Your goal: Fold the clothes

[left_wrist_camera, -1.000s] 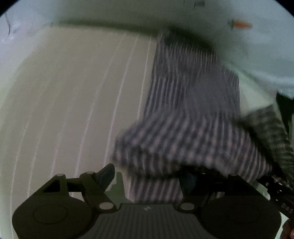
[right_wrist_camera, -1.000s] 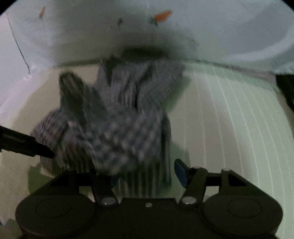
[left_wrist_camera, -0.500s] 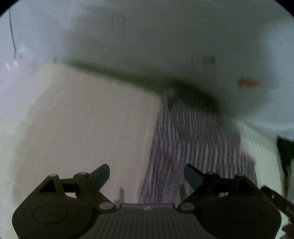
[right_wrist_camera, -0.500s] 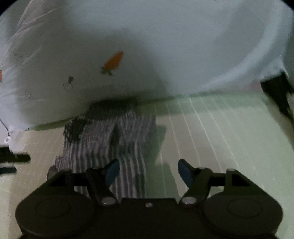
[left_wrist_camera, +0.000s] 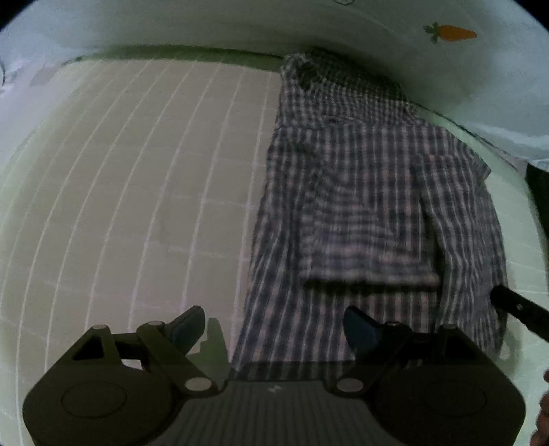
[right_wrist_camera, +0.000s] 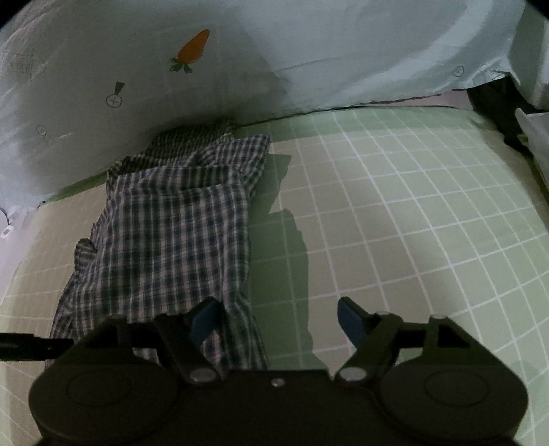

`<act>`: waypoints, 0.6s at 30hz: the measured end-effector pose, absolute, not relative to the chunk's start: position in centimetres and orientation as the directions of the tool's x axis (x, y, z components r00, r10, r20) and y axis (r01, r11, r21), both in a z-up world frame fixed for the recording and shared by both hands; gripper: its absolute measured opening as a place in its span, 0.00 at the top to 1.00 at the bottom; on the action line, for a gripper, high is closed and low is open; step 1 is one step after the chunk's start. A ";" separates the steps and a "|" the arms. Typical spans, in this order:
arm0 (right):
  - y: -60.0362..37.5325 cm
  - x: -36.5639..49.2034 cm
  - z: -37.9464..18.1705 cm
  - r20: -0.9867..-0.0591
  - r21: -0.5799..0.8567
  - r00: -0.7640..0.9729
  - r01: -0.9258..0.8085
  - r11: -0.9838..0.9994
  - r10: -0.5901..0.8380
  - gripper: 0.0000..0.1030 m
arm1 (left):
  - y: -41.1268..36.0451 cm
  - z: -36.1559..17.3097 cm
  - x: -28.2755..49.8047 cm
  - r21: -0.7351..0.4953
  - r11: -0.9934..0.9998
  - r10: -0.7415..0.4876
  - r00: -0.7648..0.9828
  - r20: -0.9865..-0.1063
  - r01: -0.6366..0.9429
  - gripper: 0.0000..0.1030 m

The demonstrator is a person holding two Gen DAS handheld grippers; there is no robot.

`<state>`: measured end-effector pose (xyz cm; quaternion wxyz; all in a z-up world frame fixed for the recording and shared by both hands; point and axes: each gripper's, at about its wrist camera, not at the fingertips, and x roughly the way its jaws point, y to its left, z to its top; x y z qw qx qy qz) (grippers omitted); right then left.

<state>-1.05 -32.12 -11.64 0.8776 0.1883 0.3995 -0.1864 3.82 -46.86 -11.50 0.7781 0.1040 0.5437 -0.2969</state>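
Checked shirt [left_wrist_camera: 370,192] lies partly folded on green grid-lined bed sheet [left_wrist_camera: 137,192], far end against white carrot-print fabric [right_wrist_camera: 192,51] at the back. One panel folded over on top, lower hem toward the cameras. Left hand-held gripper [left_wrist_camera: 271,326] spread wide, empty, hovering over shirt's near left edge. Right hand-held gripper [right_wrist_camera: 278,319] also spread, holding nothing; its left finger over shirt's right hem, right finger over bare sheet. Picture dim, slightly blurred.

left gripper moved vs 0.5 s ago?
Yes. The left gripper has tipped down toward the bed: the pale cloth with the carrot slid to the frame's top, and the checked shirt fills more view.
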 end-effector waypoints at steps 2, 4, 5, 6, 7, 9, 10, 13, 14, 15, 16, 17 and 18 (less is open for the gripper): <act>-32.2 -1.0 -11.8 -0.776 0.183 0.607 0.480 0.858 -0.174 0.24 | -48.3 -11.1 4.9 -0.148 0.795 -0.361 0.263 -0.895 0.588 0.14; -32.3 -1.0 -11.9 -0.777 0.183 0.604 0.483 0.856 -0.175 0.23 | -49.8 -10.5 6.5 -0.144 0.796 -0.379 0.298 -0.876 0.588 0.14; -32.4 -1.0 -12.0 -0.778 0.183 0.603 0.485 0.855 -0.175 0.23 | -50.4 -9.9 7.4 -0.155 0.801 -0.399 0.322 -0.859 0.578 0.14; -32.5 -1.0 -12.0 -0.779 0.184 0.602 0.487 0.854 -0.176 0.23 | -50.7 -9.0 8.1 -0.178 0.809 -0.428 0.354 -0.831 0.560 0.14; -32.5 -1.0 -12.0 -0.779 0.181 0.601 0.487 0.854 -0.178 0.23 | -50.7 -8.1 8.8 -0.206 0.817 -0.457 0.386 -0.801 0.538 0.14; -32.4 -1.0 -11.9 -0.777 0.178 0.602 0.488 0.855 -0.182 0.23 | -50.0 -7.3 9.6 -0.252 0.828 -0.484 0.414 -0.771 0.500 0.08; -32.4 -1.1 -11.8 -0.777 0.176 0.603 0.488 0.855 -0.184 0.23 | -49.6 -7.1 9.9 -0.268 0.832 -0.491 0.419 -0.764 0.486 0.06; -32.4 -1.2 -11.8 -0.776 0.187 0.604 0.496 0.848 -0.182 0.23 | -48.3 -8.4 9.8 -0.226 0.847 -0.437 0.387 -0.812 0.481 0.06; -32.4 -1.3 -11.9 -0.777 0.194 0.604 0.499 0.844 -0.178 0.23 | -47.4 -9.1 9.5 -0.211 0.854 -0.410 0.365 -0.836 0.476 0.06; -32.4 -1.3 -11.9 -0.778 0.206 0.605 0.500 0.841 -0.169 0.23 | -46.4 -9.8 9.1 -0.210 0.860 -0.391 0.335 -0.858 0.465 0.06; -32.4 -1.3 -12.0 -0.779 0.218 0.606 0.501 0.837 -0.160 0.23 | -45.3 -10.5 8.7 -0.226 0.864 -0.383 0.298 -0.874 0.449 0.06; -32.4 -1.3 -12.0 -0.779 0.237 0.611 0.496 0.835 -0.142 0.23 | -44.3 -11.1 8.2 -0.253 0.866 -0.387 0.259 -0.885 0.431 0.07; -32.4 -1.4 -12.1 -0.778 0.256 0.615 0.491 0.833 -0.124 0.23 | -43.3 -11.7 7.7 -0.281 0.866 -0.396 0.223 -0.891 0.414 0.08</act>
